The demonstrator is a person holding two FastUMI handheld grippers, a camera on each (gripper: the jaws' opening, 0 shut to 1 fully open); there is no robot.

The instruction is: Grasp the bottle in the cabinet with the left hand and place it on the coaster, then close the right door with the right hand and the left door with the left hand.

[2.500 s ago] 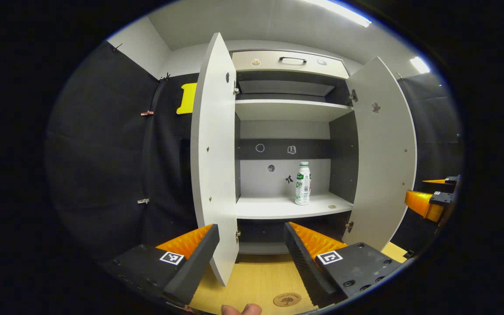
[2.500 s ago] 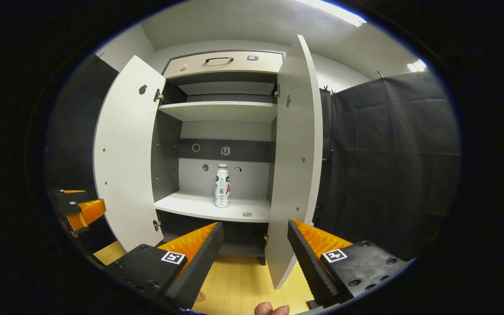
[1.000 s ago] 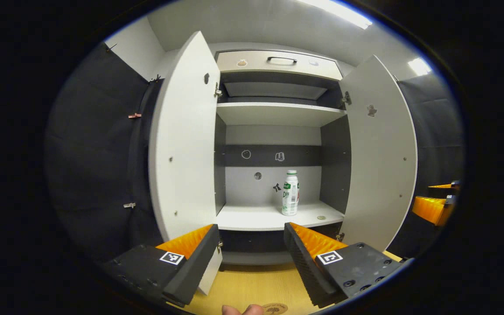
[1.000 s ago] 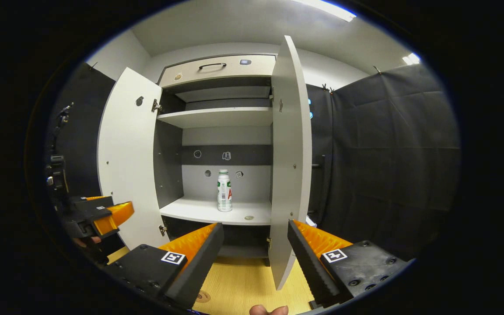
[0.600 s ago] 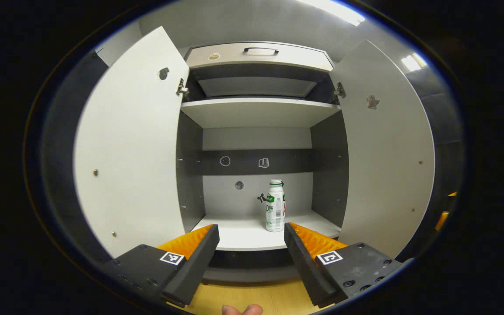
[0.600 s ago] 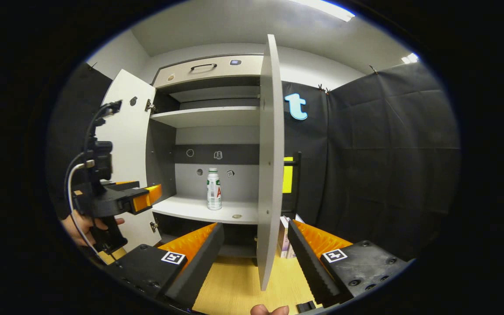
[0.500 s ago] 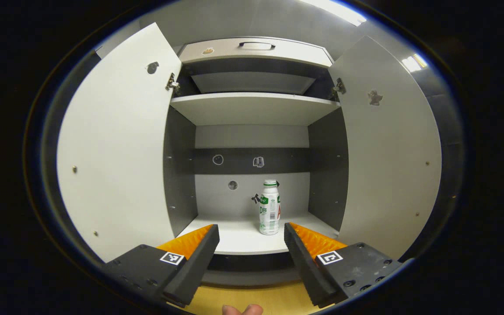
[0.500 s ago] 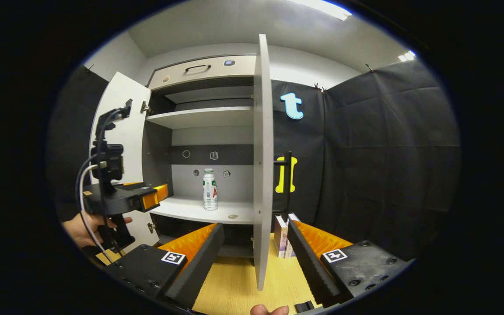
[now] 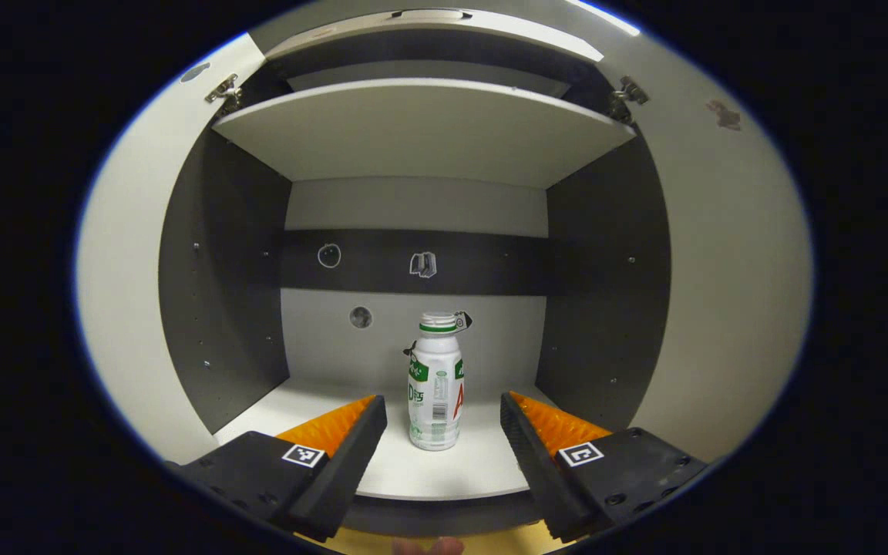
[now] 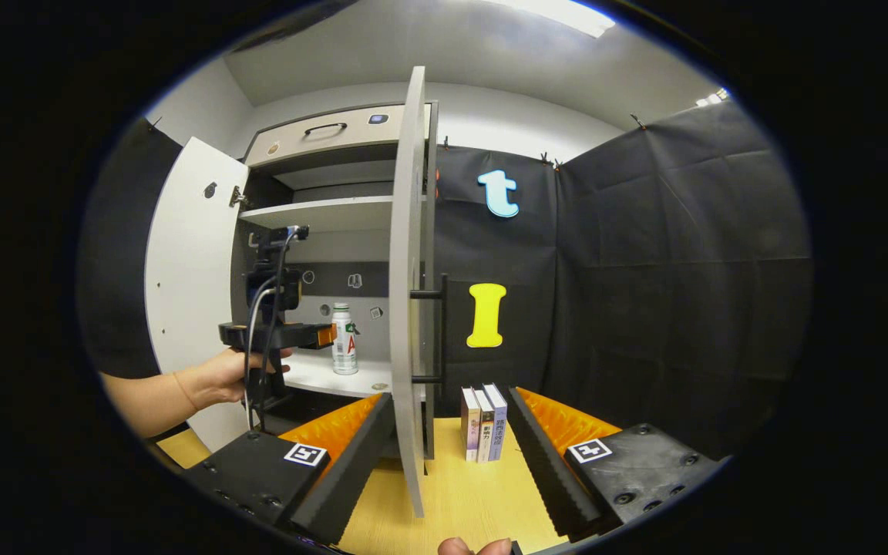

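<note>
My left tool (image 9: 442, 432) has two black wedge-shaped bodies with ridged inner faces, screws, and a square black-and-white marker on each. My right tool (image 10: 450, 432) looks the same.

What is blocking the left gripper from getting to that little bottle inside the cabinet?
Nothing visible. In the left gripper view the left gripper is open, and the bottle stands upright on the shelf straight ahead, in line with the gap between its fingers. Both cabinet doors are swung wide.
</note>
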